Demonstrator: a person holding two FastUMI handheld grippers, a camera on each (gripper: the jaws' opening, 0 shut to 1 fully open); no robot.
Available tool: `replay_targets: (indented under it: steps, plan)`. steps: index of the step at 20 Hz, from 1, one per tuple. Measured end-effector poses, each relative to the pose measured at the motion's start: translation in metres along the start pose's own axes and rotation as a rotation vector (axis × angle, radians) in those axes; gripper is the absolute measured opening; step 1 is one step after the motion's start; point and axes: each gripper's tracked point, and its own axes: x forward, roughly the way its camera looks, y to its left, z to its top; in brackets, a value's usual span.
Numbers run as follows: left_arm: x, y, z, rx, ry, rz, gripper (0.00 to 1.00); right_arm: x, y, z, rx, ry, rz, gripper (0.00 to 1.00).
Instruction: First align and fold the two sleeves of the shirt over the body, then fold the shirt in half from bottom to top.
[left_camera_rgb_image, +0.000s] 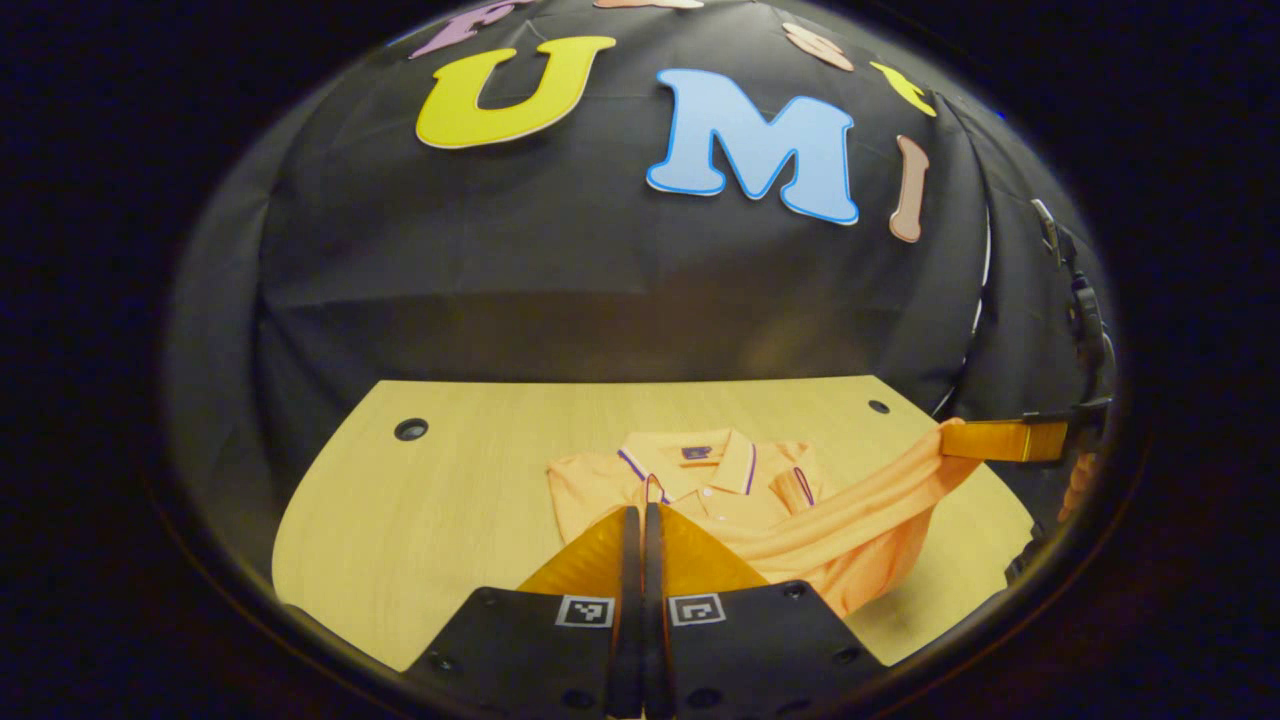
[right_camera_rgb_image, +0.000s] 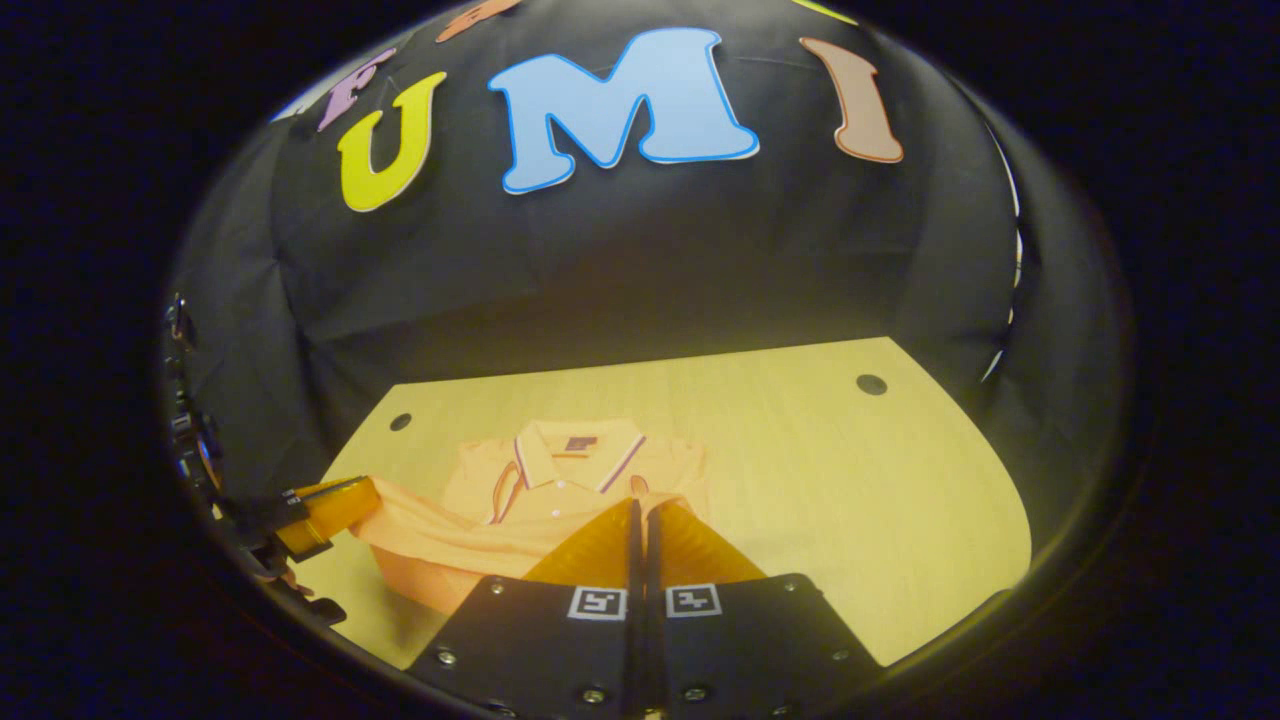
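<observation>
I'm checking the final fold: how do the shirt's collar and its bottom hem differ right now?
The collar lies flat on the table; the hem is raised off it. The collar is untouched; the hem is pinched by the left gripper and right gripper, jaws shut, and sags between them. Both belong to one orange shirt.

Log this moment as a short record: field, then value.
shirt: orange polo, collar toward the wall, bottom edge lifted off the table
left gripper: shut on the shirt's hem
right gripper: shut on the hem
stage: sleeves look already folded in; bottom-to-top fold under way
wall: black cloth
</observation>
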Motion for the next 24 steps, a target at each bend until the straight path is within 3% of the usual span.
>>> replay_targets:
  steps: [13,24]
  plan:
    - [0.12,0.022,0.05,0.046,-0.05,0.018,0.06,0.111,-0.017,0.044,-0.053,0.029,-0.072,0.0]
    - [0.179,0.038,0.036,0.09,-0.073,0.054,0.06,0.178,-0.027,0.028,-0.073,0.062,-0.125,0.0]
